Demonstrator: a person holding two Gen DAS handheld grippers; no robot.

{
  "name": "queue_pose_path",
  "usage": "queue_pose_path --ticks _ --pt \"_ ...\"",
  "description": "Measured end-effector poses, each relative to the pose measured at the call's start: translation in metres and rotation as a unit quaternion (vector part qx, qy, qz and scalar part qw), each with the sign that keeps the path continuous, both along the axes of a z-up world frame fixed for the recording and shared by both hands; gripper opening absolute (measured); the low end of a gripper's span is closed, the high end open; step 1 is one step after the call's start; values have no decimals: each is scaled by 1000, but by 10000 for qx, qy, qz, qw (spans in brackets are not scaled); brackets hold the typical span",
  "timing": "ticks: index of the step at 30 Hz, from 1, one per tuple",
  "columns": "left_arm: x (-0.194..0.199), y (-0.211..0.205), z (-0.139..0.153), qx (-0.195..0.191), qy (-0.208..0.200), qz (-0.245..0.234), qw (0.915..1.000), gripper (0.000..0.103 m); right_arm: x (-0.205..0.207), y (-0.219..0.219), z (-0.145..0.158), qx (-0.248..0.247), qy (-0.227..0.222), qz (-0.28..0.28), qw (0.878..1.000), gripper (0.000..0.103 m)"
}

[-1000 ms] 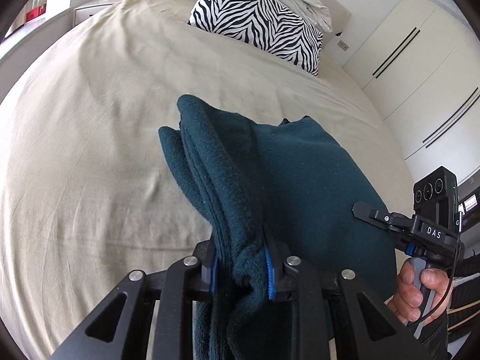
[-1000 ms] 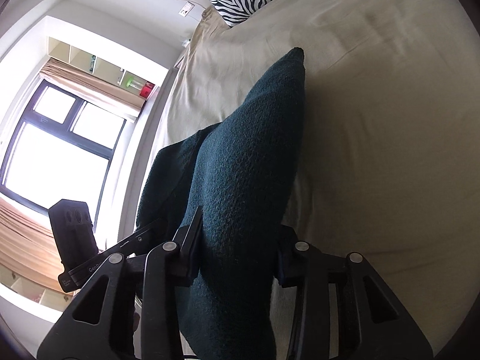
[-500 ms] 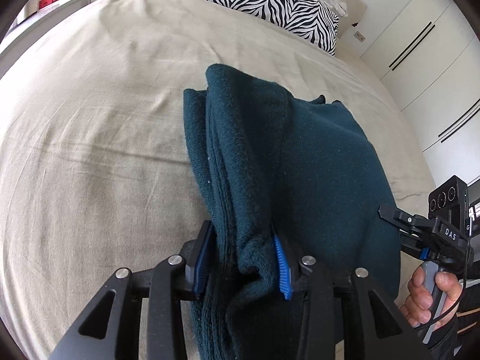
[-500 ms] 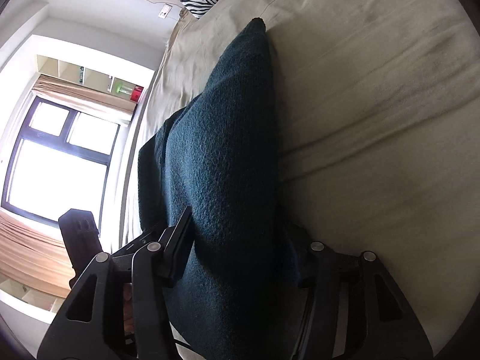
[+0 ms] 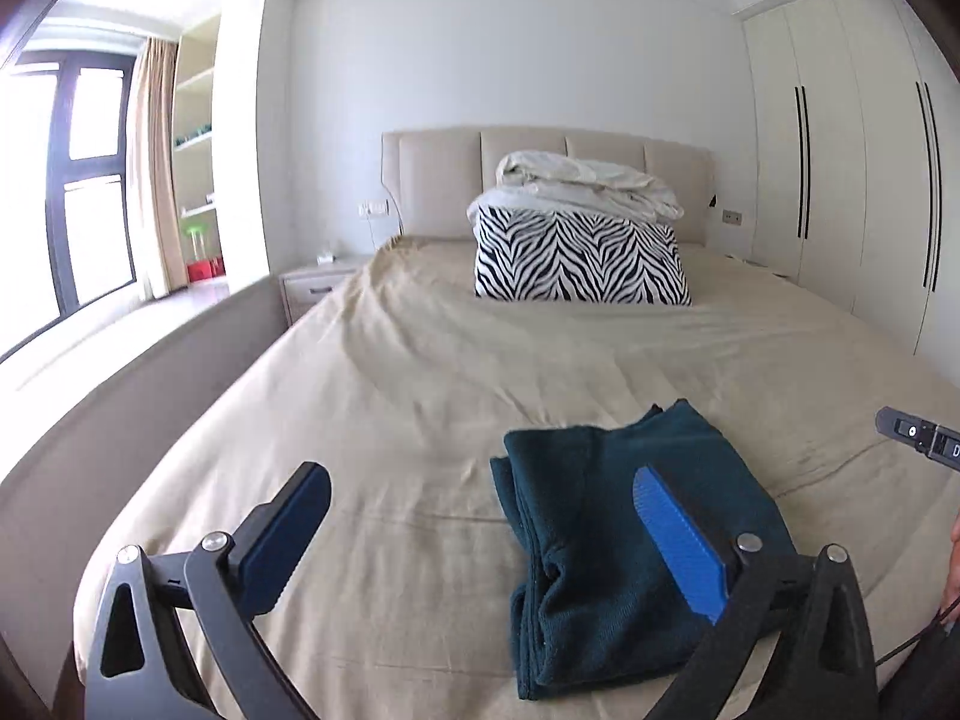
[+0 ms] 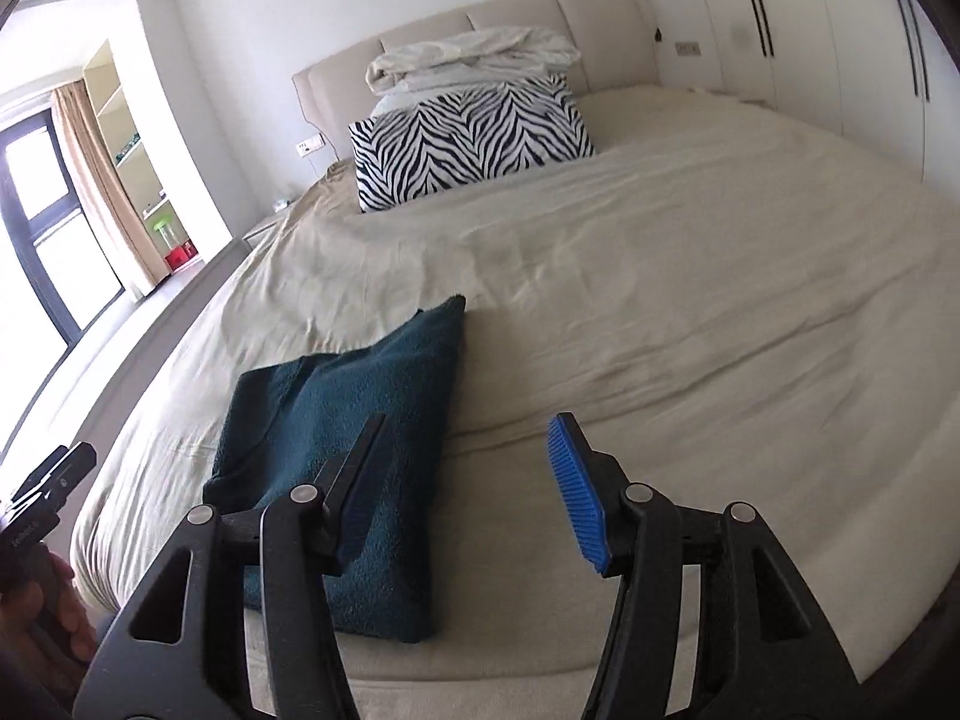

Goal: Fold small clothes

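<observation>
A dark teal knitted garment [image 5: 594,546] lies folded into a thick rectangle on the beige bed sheet [image 5: 420,396], near the foot of the bed. My left gripper [image 5: 479,477] hovers above its left edge. Its jaws are opening wide, with nothing pinched between the blue pads [image 5: 678,546]. In the right wrist view the same garment [image 6: 366,384] sits low and left. My right gripper [image 6: 468,423] is raised over the garment's right edge. Its jaws are opening and hold only air, and the sheet [image 6: 690,312] shows between them.
A zebra-print pillow [image 5: 579,258] with a rumpled white duvet [image 5: 588,180] on top rests against the padded headboard. White wardrobes [image 5: 840,180] line the right wall. A nightstand [image 5: 318,288] and a window [image 5: 72,180] are on the left. A hand [image 6: 42,618] grips the other handle.
Both grippers let go of the teal garment, opened, and lifted up and back. The garment now lies flat on the bed, and the views have tilted up to show the room.
</observation>
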State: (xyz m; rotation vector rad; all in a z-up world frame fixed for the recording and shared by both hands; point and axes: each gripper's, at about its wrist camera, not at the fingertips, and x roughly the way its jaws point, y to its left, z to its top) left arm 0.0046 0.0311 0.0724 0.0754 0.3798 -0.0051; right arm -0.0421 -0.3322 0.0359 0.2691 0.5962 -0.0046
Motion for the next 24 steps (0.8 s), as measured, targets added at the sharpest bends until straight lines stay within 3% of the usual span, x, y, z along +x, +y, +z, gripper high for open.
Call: queue_pose_path --ticks 2,3,4,6,8,10,11,13,16,18,24 --pt "-18 -6 21 298 -500 171 9982 103 -19 7 32 -309 -600 -122 9976 78" --pt "-27 -10 31 389 -748 198 9962 103 -27 10 47 -404 -921 -227 9947 98" --pt "-38 -11 41 469 -1024 235 9934 103 -38 13 62 -473 -1253 -351 9904 103" --pt "-56 -14 55 574 -1363 393 9882 103 -53 19 89 -692 -1843 -521 9790 103" --pt "-58 -14 65 512 -946 535 9928 103 -62 27 109 -985 -1994 -498 9737 103" --pt "-51 -10 69 272 -542 352 9975 103 -67 33 127 -1003 -1888 -243 9766 103" --pt "-50 -8 68 195 -541 388 9976 103 -69 35 134 -910 -1813 -89 9792 103" --pt "-46 -10 62 308 -460 558 9969 103 -76 38 142 -755 -1792 143 9808 103" --pt "-34 -15 43 456 78 534 9975 103 -84 50 144 -1066 -1731 98 9791 103" --pt "-28 -17 30 462 348 529 9969 103 -80 56 134 -1210 -1299 52 9841 103" --pt "-4 -20 -20 125 1480 304 9884 103 -49 52 67 -776 169 -11 9968 103"
